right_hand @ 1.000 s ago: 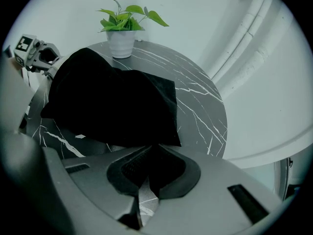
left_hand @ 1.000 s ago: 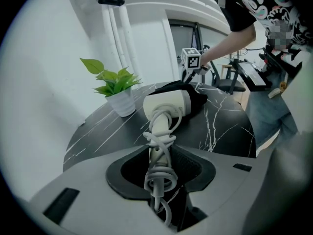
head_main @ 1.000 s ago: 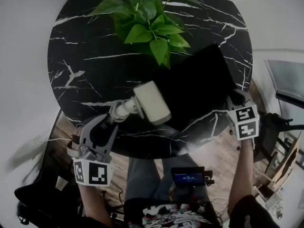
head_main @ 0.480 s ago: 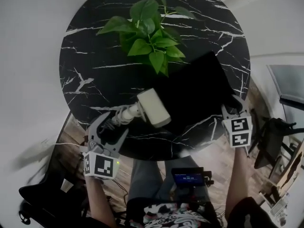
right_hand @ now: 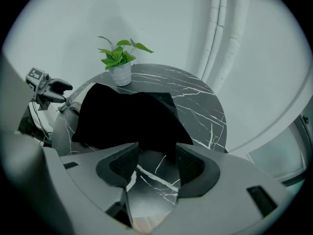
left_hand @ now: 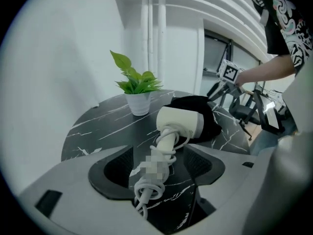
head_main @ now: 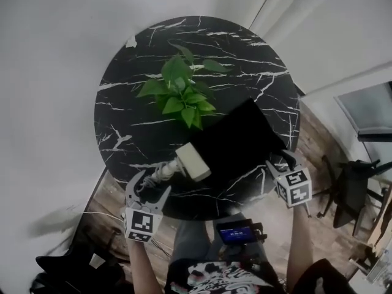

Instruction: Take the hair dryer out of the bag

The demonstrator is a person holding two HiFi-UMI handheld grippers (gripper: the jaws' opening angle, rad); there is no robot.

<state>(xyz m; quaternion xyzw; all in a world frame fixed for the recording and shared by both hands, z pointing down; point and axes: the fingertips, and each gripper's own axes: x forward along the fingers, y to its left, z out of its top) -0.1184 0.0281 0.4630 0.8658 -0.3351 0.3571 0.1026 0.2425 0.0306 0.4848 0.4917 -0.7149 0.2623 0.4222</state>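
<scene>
The left gripper (head_main: pixel 149 188) just opened wide, hair dryer (head_main: pixel 191 161) handle loose between its jaws, wound cord clear only in its own view, right gripper (head_main: pixel 280 162) also just opened over bare surface (head_main: pixel 141 103), dryer lower centre in head view, just beside black bag (head_main: pixel 236 143).

Colour and pattern findings: counter and items on it.
The counter (head_main: pixel 122 115) is black with thin white marble veining. The bag (head_main: pixel 236 143) is uniform matte black. The hair dryer (head_main: pixel 193 162) is cream-white, and so are its handle and cord. The plant (head_main: pixel 180 97) has bright green leaves, and its pot (left_hand: pixel 138 103) is plain white. The floor (head_main: pixel 313 144) is brown wood planking.
</scene>
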